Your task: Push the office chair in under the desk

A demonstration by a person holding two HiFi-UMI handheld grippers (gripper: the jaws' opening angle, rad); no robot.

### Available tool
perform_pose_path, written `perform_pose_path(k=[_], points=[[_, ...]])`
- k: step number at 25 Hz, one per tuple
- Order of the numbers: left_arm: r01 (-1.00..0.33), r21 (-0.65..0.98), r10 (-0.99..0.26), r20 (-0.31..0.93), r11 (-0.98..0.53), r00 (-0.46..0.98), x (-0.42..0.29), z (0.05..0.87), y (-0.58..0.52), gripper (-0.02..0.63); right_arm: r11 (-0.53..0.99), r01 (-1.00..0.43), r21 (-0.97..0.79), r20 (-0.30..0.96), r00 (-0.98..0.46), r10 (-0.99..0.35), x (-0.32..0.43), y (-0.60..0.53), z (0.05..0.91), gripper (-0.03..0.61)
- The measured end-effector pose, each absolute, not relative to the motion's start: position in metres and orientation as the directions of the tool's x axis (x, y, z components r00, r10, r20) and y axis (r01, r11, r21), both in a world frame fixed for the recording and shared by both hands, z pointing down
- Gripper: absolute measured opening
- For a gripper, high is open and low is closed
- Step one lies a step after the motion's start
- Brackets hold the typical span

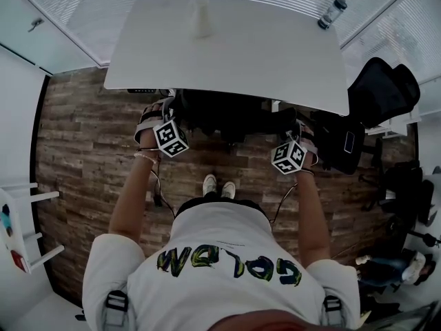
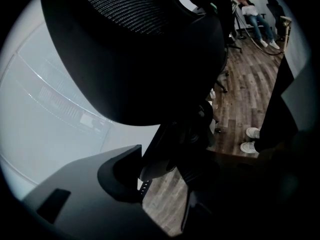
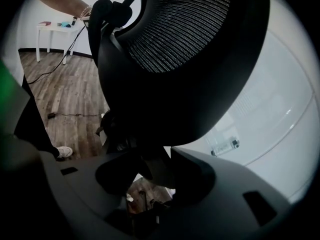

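The black office chair [image 1: 220, 116] stands at the near edge of the white desk [image 1: 227, 54], its seat partly beneath the top. My left gripper [image 1: 157, 116] is at the chair back's left side and my right gripper [image 1: 301, 131] at its right side. In the left gripper view the mesh backrest [image 2: 130, 44] fills the top, and the left gripper [image 2: 167, 166] has its jaws closed around a dark part of the chair's back frame. In the right gripper view the right gripper [image 3: 150, 169] likewise clamps the frame below the mesh backrest [image 3: 180, 49].
A bottle [image 1: 332, 12] and a pale cup-like thing [image 1: 202, 23] stand on the desk. A second black chair [image 1: 382, 92] and dark gear crowd the right side. A white shelf [image 1: 24, 233] stands at the left. My shoes [image 1: 218, 185] are on the wood floor behind the chair.
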State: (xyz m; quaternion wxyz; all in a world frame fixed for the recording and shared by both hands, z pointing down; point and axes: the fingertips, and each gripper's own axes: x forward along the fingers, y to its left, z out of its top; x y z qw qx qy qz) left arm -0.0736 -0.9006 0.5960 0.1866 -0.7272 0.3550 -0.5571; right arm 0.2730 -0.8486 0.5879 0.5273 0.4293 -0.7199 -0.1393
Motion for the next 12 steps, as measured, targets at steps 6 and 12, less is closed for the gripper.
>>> perform_pose_path(k=[6, 12], points=[[-0.315, -0.669, -0.728, 0.674, -0.673, 0.124, -0.075, 0.595, -0.915, 0.216, 0.591, -0.471, 0.655, 0.639, -0.073, -0.766, 0.272, -0.862, 0.587, 0.186], [-0.321, -0.667, -0.729, 0.673, -0.672, 0.128, -0.07, 0.597, -0.927, 0.218, 0.588, -0.47, 0.658, 0.634, -0.076, -0.77, 0.277, -0.875, 0.587, 0.186]])
